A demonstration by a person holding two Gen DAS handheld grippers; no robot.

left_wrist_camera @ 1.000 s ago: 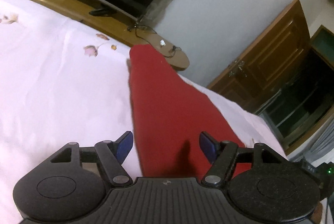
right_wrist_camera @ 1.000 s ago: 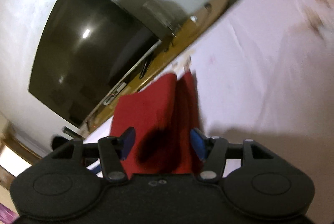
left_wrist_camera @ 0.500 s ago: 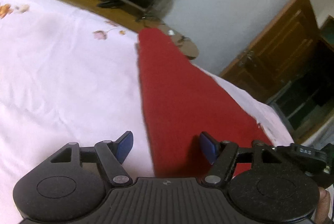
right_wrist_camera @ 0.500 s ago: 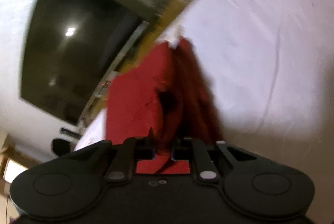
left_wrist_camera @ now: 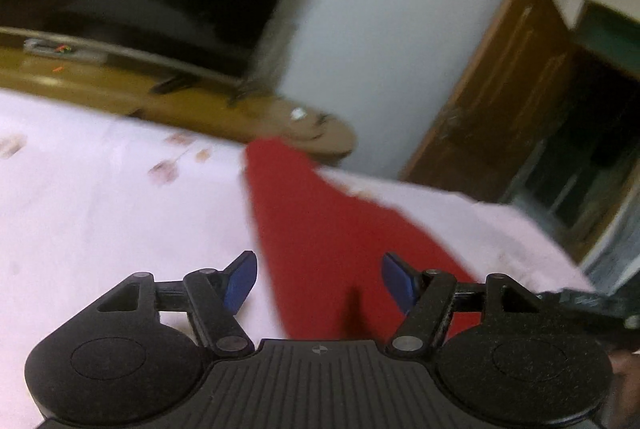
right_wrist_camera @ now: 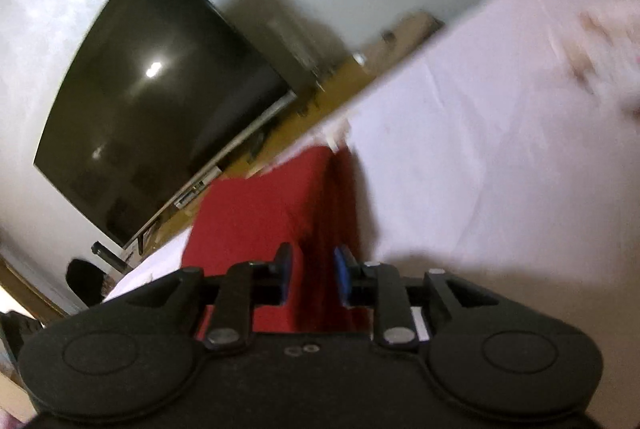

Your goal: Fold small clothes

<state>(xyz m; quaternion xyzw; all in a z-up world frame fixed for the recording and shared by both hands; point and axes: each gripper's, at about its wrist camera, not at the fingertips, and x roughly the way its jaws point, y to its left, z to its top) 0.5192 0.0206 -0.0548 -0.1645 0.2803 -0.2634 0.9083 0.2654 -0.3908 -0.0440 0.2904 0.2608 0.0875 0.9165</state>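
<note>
Since half a second ago, the right gripper (right_wrist_camera: 311, 277) has parted its blue pads from fully closed to a narrow gap, with red cloth (right_wrist_camera: 256, 225) still running between them; whether the pads (right_wrist_camera: 285, 275) still press the fabric cannot be told through the motion blur. Left gripper (left_wrist_camera: 316, 283): jaws spread wide as before, holding nothing, one blue fingertip (left_wrist_camera: 240, 283) over the bed sheet (left_wrist_camera: 100, 213) and the other over the cloth's near end. Red cloth (left_wrist_camera: 328, 249): a long strip lying on the pale pink, flower-printed sheet, narrowing toward the far edge of the bed; in the right wrist view it shows a lengthwise fold, a darker layer beside a brighter one. Background: a dark television (right_wrist_camera: 156, 97) above a wooden shelf (left_wrist_camera: 180, 101), a white wall, and a brown wooden door (left_wrist_camera: 500, 89) at the right of the left wrist view. Both views are blurred.
</note>
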